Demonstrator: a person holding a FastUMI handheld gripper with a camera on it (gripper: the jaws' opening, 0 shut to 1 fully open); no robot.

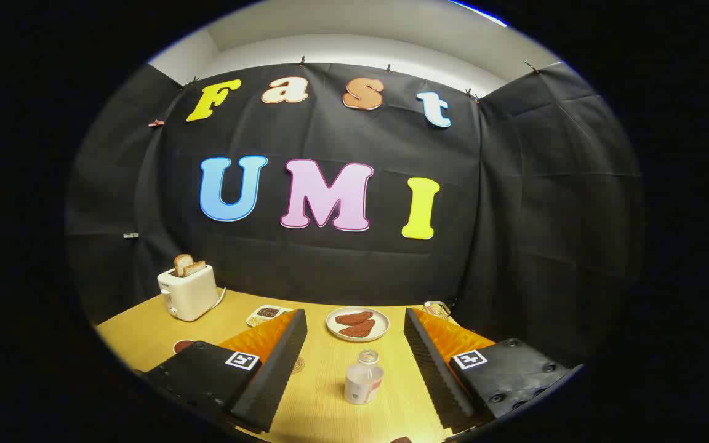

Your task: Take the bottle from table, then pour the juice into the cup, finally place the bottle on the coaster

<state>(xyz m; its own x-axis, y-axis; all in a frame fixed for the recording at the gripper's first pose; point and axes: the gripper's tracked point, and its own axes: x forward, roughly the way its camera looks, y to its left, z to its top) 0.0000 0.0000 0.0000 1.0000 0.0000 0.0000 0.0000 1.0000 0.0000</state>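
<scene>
A small clear bottle [364,378] with a pale label and no cap stands upright on the wooden table [145,335], between my two fingers and a little nearer the right one. My gripper [354,320] is open wide, and neither finger touches the bottle. A dark round thing [182,346], perhaps the coaster, peeks out beside the left finger. Another small round mat [296,365] lies partly hidden under the left finger.
A white toaster [188,290] with two slices of bread stands at the far left. A white plate [357,324] with reddish food sits beyond the bottle. A small dish [266,314] lies left of the plate. A wire object [436,307] sits at the far right.
</scene>
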